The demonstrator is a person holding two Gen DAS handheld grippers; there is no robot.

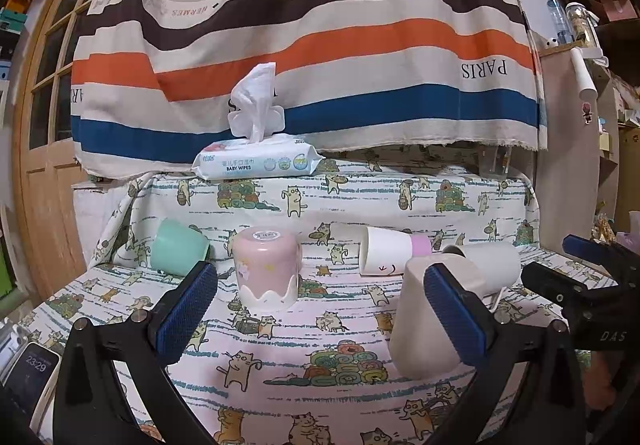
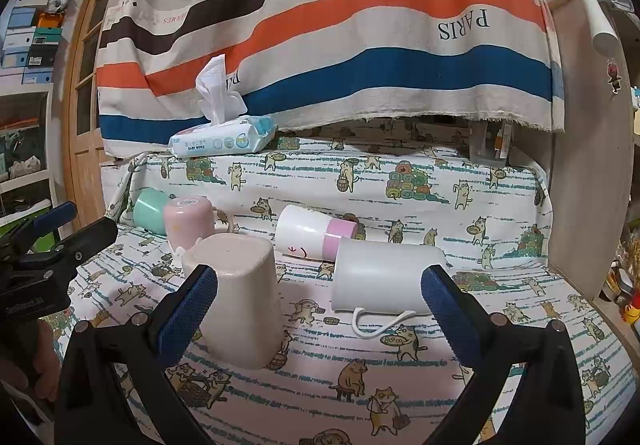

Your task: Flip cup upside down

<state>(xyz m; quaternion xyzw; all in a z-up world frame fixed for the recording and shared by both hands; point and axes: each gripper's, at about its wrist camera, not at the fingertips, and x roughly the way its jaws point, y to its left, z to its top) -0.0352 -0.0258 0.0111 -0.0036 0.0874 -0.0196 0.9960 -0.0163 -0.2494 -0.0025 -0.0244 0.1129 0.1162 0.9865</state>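
Several cups sit on the cat-print cloth. A beige cup (image 1: 416, 329) (image 2: 240, 297) stands upside down near the front. A pink cup (image 1: 267, 265) (image 2: 187, 223) also stands upside down. A mint cup (image 1: 178, 247) (image 2: 148, 210), a white cup with a pink band (image 1: 390, 251) (image 2: 316, 231) and a white cup with a loop handle (image 1: 490, 261) (image 2: 384, 275) lie on their sides. My left gripper (image 1: 320, 309) is open and empty, its right finger in front of the beige cup. My right gripper (image 2: 320, 309) is open and empty, between the beige cup and the handled white cup.
A pack of baby wipes (image 1: 256, 161) (image 2: 222, 139) sits on the raised ledge at the back under a striped hanging cloth (image 1: 320, 45). A phone (image 1: 30, 373) lies at the left front. A wooden door (image 1: 44, 165) stands left; shelves (image 1: 600, 45) stand right.
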